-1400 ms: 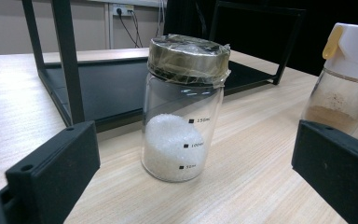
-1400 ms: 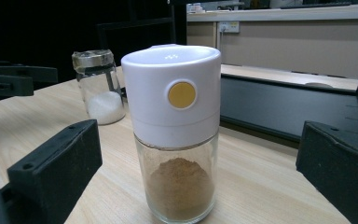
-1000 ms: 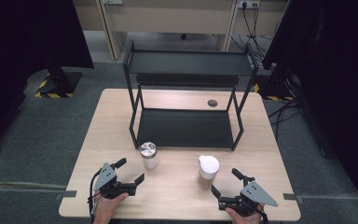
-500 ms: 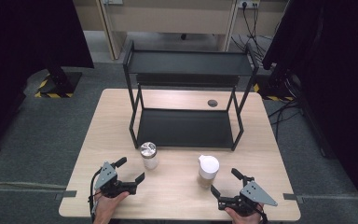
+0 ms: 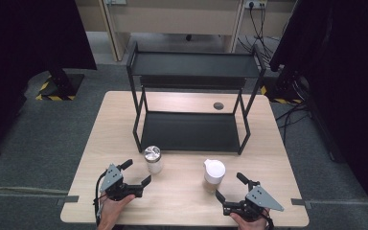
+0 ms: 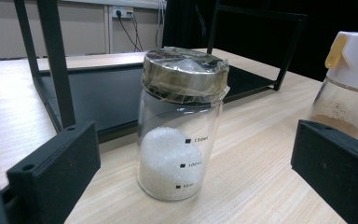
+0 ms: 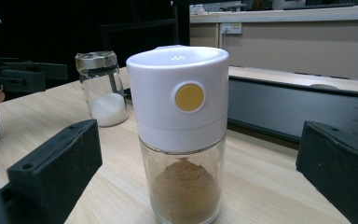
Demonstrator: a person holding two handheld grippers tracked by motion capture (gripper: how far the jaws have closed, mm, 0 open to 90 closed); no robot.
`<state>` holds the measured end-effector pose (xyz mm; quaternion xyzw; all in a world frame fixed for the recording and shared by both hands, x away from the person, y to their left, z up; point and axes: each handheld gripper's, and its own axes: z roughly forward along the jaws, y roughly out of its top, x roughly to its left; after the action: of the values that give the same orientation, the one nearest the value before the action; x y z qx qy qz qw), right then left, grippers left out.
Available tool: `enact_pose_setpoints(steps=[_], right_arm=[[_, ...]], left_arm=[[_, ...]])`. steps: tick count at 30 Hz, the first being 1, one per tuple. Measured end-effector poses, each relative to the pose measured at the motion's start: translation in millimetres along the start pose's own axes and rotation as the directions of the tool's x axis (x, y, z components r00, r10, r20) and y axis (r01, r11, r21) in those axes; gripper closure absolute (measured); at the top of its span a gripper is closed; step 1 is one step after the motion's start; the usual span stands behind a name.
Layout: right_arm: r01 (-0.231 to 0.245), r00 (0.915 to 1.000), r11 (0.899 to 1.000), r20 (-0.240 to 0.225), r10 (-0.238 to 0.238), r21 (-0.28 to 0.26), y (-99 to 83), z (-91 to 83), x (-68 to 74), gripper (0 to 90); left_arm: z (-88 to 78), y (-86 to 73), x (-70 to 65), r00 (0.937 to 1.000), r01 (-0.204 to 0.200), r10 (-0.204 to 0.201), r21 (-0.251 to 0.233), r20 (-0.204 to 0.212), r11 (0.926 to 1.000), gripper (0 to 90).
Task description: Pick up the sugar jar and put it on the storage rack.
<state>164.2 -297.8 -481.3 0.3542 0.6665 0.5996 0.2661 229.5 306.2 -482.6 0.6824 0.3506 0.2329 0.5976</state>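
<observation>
Pale wooden counter (image 5: 182,201) is carrying a black two-tier metal shelf rack (image 5: 191,129) at the far middle. Two upright jars are standing near its front edge, well apart from each other. White-capped glass shaker of brown powder (image 5: 214,175) is sitting right of centre, just beyond the right claw (image 5: 230,189), dead ahead between its spread jaws, not touching. Clear glass jar of white crystals with a foil-wrapped metal lid (image 5: 153,159) is sitting left of centre, just beyond the left claw (image 5: 136,172), also centred between jaws standing apart, no contact. Both long axes vertical. Each claw is nearest its own jar, so likely a straight push forward each.
</observation>
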Motion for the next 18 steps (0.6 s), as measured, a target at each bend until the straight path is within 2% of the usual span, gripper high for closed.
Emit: enact_pose_setpoints(steps=[18], right_arm=[[-0.004,1.0,1.0,-0.002,0.004,-0.002,-0.4,0.3,-0.4,0.3]], left_arm=[[18.1,6.6,1.5,0.9999,-0.006,0.006,0.017,-0.01,0.9998,0.8]])
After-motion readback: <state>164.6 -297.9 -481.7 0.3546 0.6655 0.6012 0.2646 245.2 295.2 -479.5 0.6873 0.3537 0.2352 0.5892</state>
